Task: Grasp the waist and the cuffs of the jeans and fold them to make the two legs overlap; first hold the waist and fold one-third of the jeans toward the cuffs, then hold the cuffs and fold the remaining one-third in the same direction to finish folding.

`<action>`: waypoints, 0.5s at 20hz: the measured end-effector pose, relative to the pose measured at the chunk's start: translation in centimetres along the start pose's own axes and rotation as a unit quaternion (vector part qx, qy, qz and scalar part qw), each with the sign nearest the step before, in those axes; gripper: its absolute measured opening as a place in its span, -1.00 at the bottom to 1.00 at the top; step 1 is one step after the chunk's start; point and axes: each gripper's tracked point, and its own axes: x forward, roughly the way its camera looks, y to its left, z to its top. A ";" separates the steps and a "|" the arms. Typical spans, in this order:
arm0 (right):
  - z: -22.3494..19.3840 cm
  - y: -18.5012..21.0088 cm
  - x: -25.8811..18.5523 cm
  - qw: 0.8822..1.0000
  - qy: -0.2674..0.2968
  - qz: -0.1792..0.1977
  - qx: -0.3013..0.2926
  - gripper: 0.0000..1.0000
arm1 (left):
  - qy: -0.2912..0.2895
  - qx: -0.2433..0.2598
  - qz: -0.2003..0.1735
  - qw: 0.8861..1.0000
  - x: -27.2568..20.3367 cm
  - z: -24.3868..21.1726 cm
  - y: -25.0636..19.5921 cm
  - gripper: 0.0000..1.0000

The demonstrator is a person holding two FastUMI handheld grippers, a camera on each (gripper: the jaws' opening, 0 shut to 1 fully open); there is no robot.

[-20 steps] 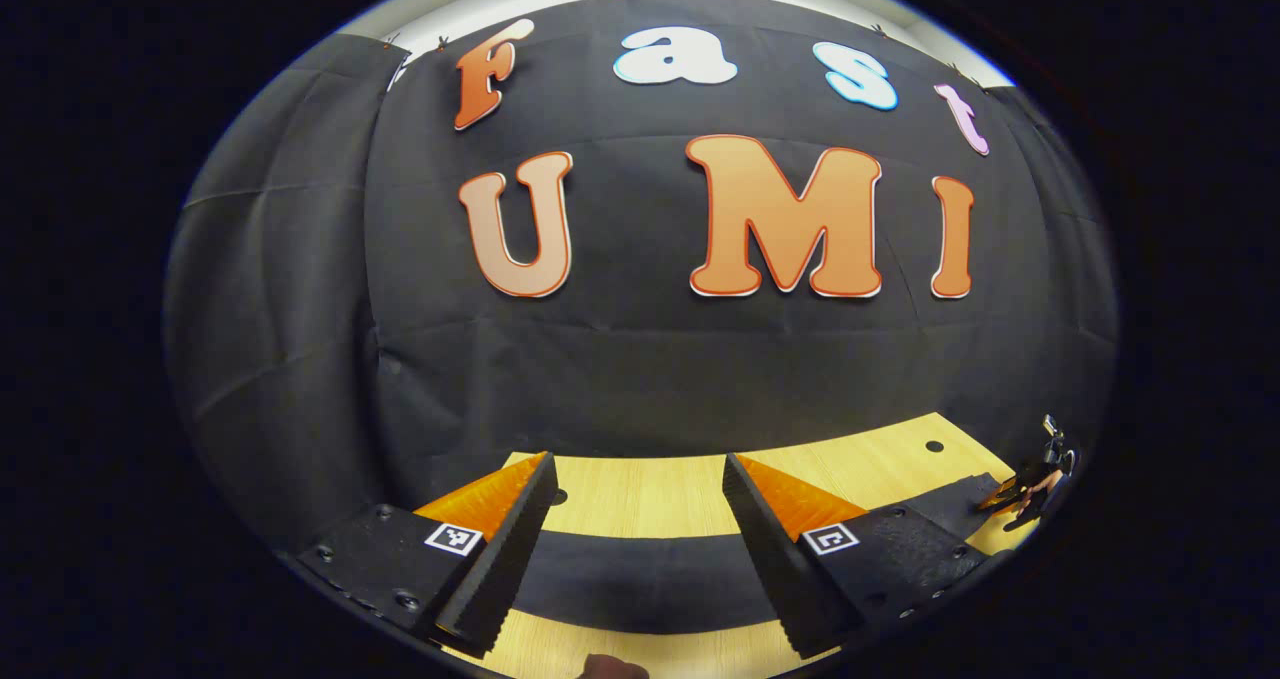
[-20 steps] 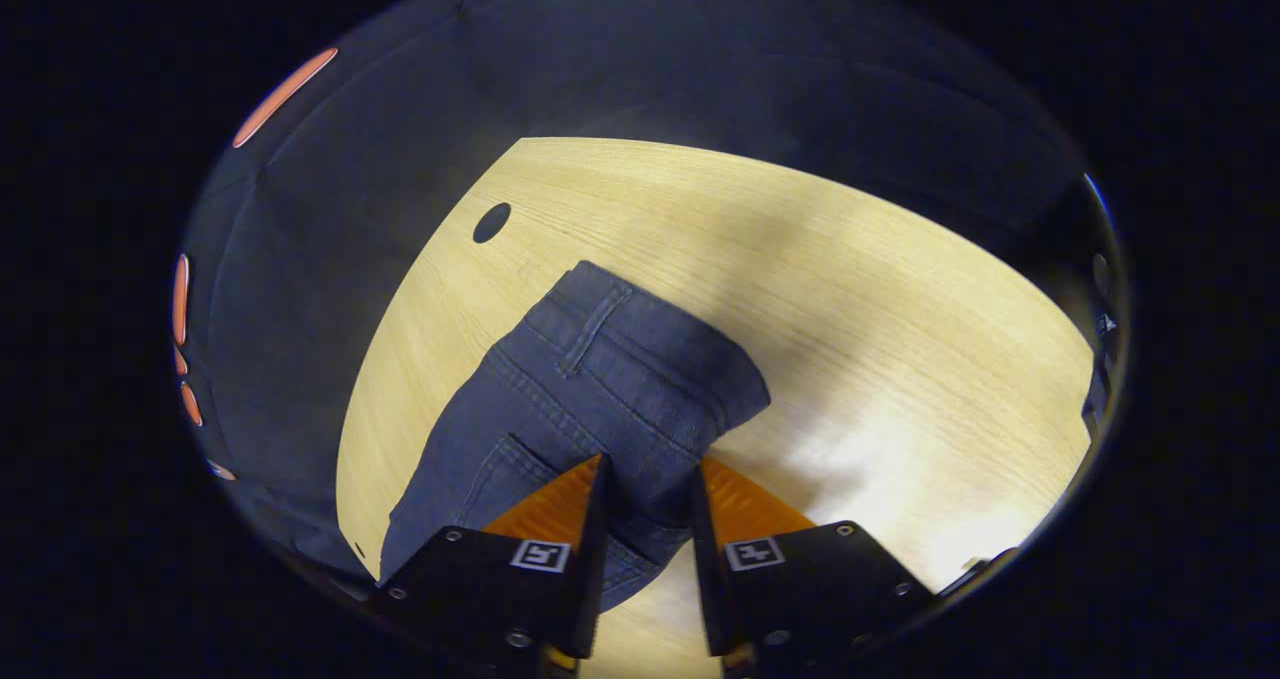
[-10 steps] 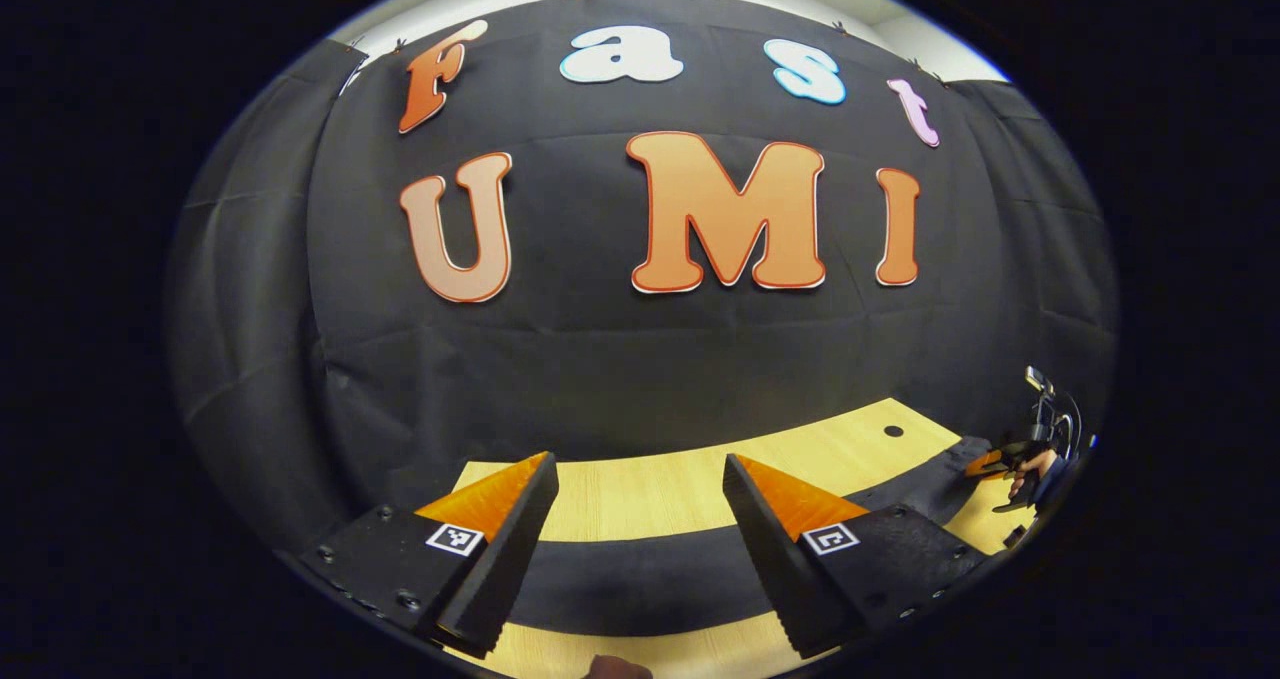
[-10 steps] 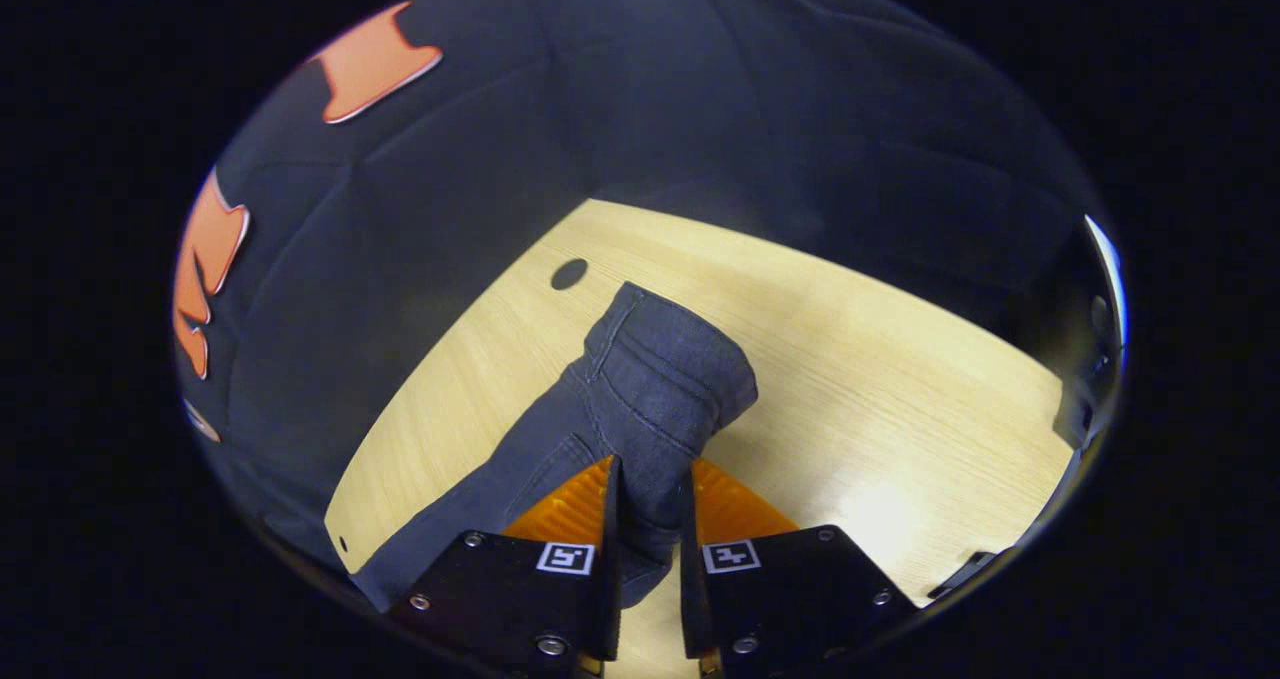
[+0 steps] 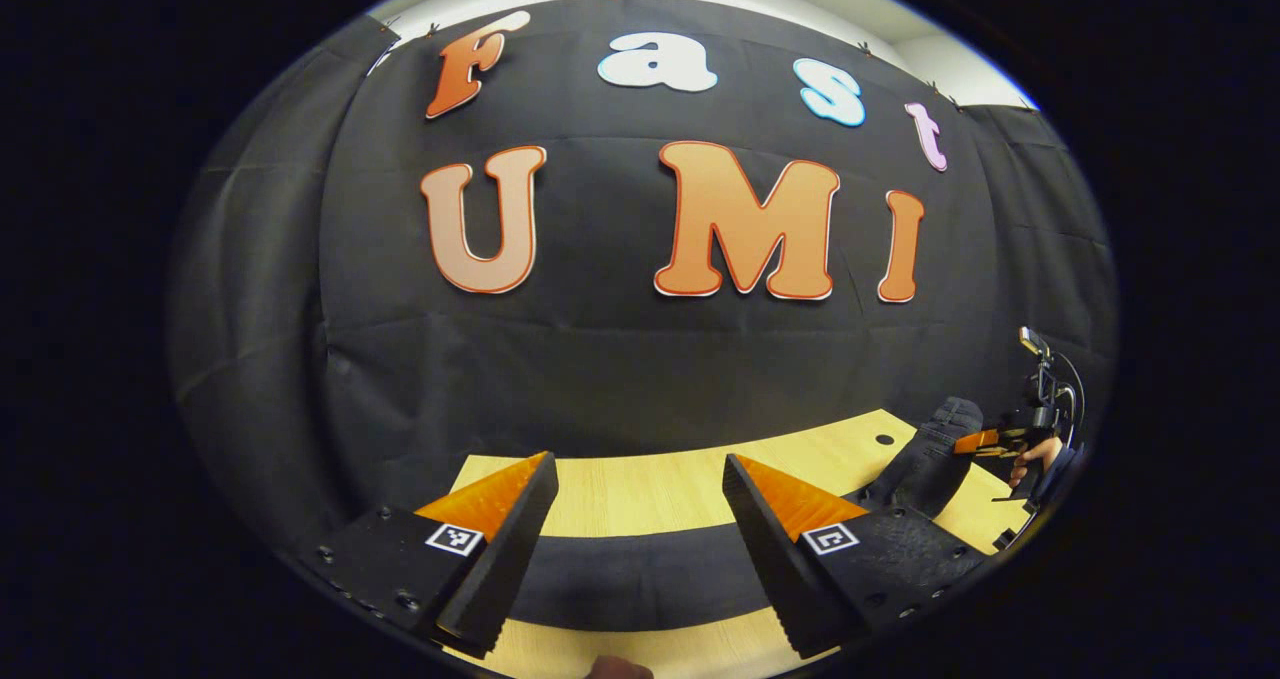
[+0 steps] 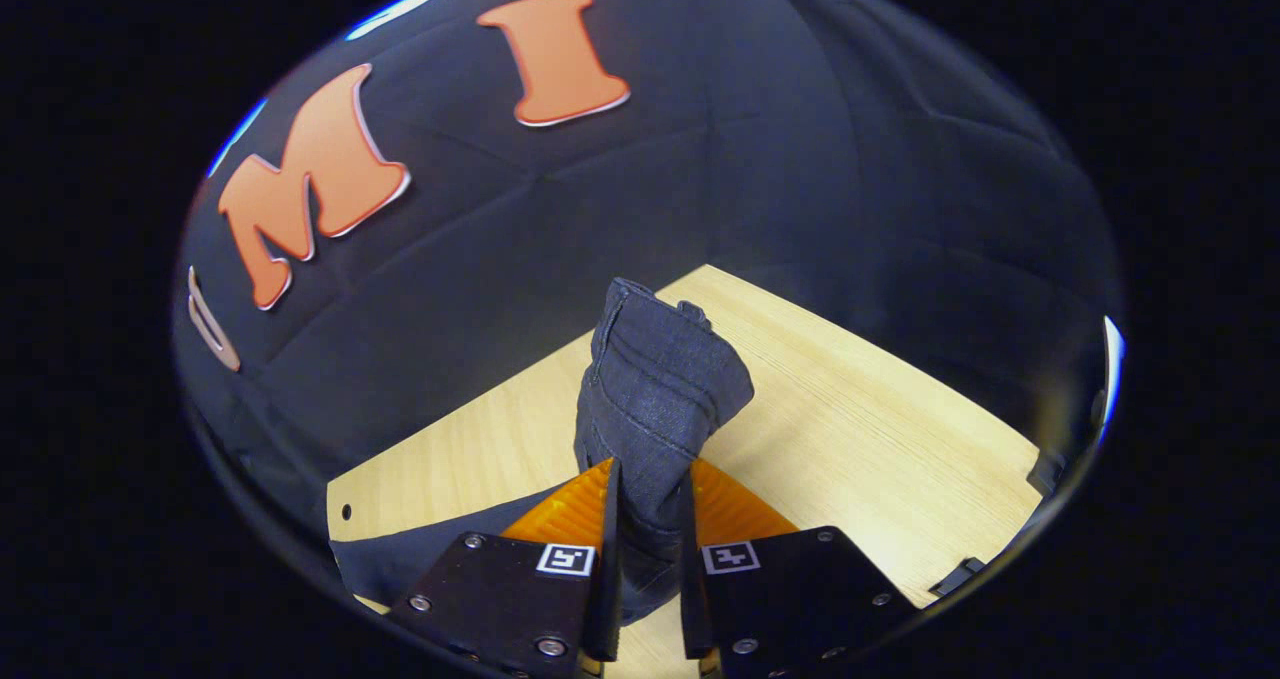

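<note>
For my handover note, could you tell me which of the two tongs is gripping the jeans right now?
The right tongs: their fingers are pinched on the bunched jeans, lifting them off the table. The left tongs are spread open, holding nothing.

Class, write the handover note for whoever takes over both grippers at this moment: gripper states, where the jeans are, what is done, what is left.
Right gripper: shut on the jeans, waist end bunched and raised off the wooden table.
Left gripper: open, holding nothing, over a dark band of denim lying flat across the table.
Done: waist grasped and lifted.
Left: the leg overlap cannot be judged from here; carry the waist third toward the cuffs, then fold the cuff third the same way.
</note>
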 end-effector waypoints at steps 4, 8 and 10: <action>0.4 5.9 -1.4 0.998 -0.021 0.025 -0.061 -0.51 | -0.009 -0.013 0.015 1.000 -1.5 0.1 2.2 1.00; -0.8 11.4 -2.6 0.990 -0.033 0.047 -0.126 -0.50 | -0.015 -0.019 0.028 0.999 -2.6 -0.1 4.0 1.00; -1.9 13.6 -2.9 0.986 -0.034 0.055 -0.150 -0.51 | -0.009 -0.027 0.030 0.999 -3.0 -0.5 4.6 1.00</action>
